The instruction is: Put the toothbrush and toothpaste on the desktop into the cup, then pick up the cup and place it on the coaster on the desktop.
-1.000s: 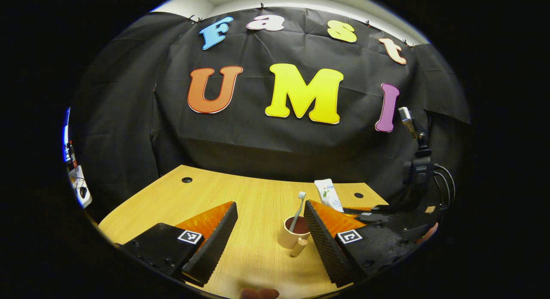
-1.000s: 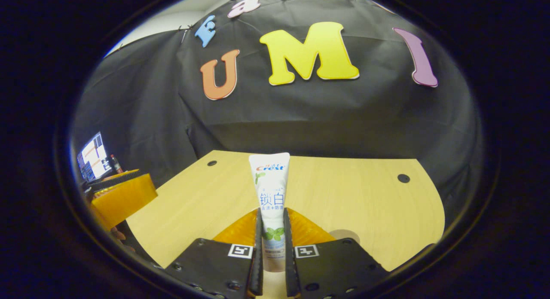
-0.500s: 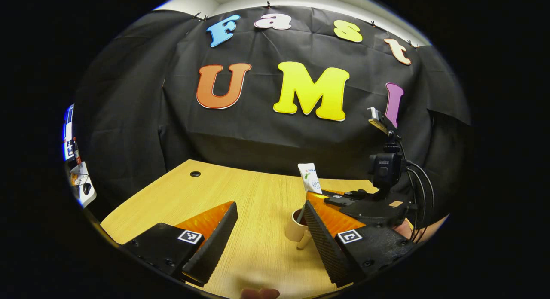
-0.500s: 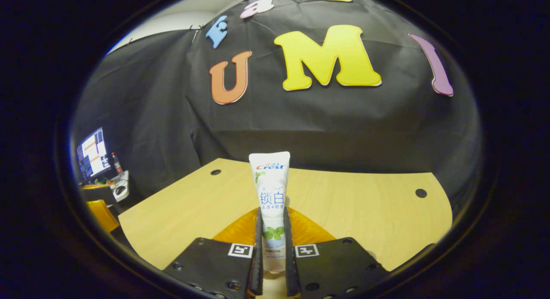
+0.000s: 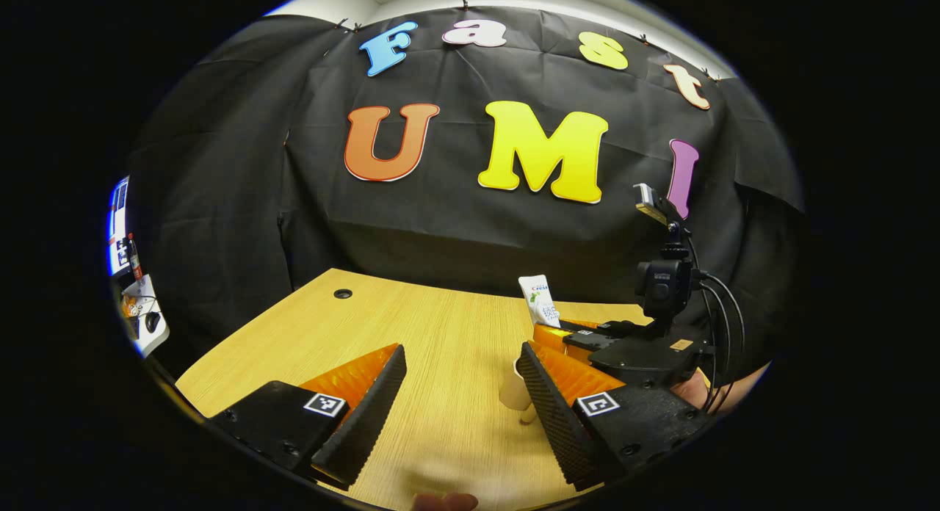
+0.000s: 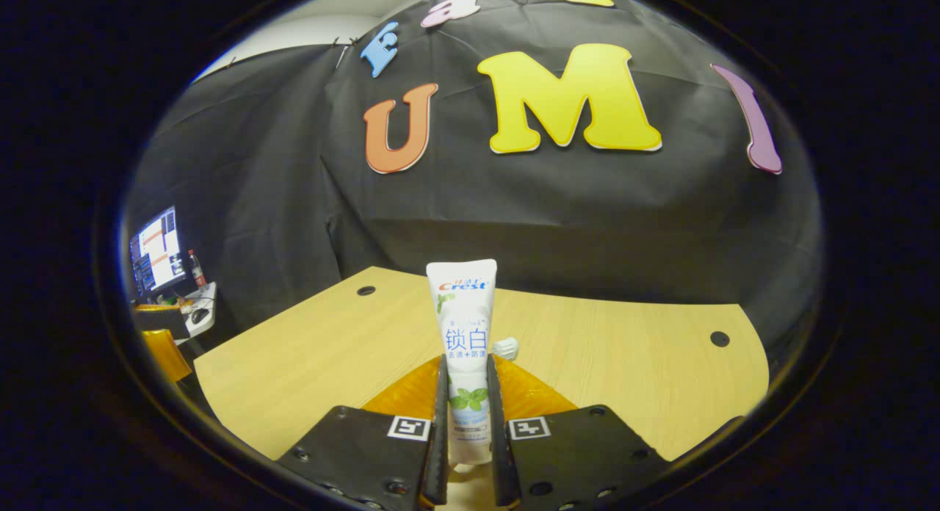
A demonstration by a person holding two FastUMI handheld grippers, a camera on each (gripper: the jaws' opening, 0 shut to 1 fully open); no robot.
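In the left gripper view, my left gripper (image 5: 459, 393) stands open above the wooden desk (image 5: 411, 335) with nothing between its fingers. The pale cup (image 5: 512, 393) sits on the desk, mostly hidden behind the right-hand finger. Over and just beyond the cup hovers my right gripper (image 5: 558, 331), shut on the white toothpaste tube (image 5: 538, 302), with a hand (image 5: 723, 386) behind it. In the right gripper view, the toothpaste tube (image 6: 464, 335) stands upright, crimped end up, clamped in my right gripper (image 6: 465, 371). The toothbrush head (image 6: 505, 344) pokes up just past the tube.
The desk has cable holes at the far left (image 5: 342, 294) and far right (image 6: 719, 339). A side table with a monitor (image 6: 156, 250) stands off the desk's left. My left gripper (image 6: 165, 349) shows at the left edge of the right gripper view.
My right gripper has carried the toothpaste leftward to above the cup. The left gripper has drawn back left, so the cup and toothbrush slid behind its right finger.
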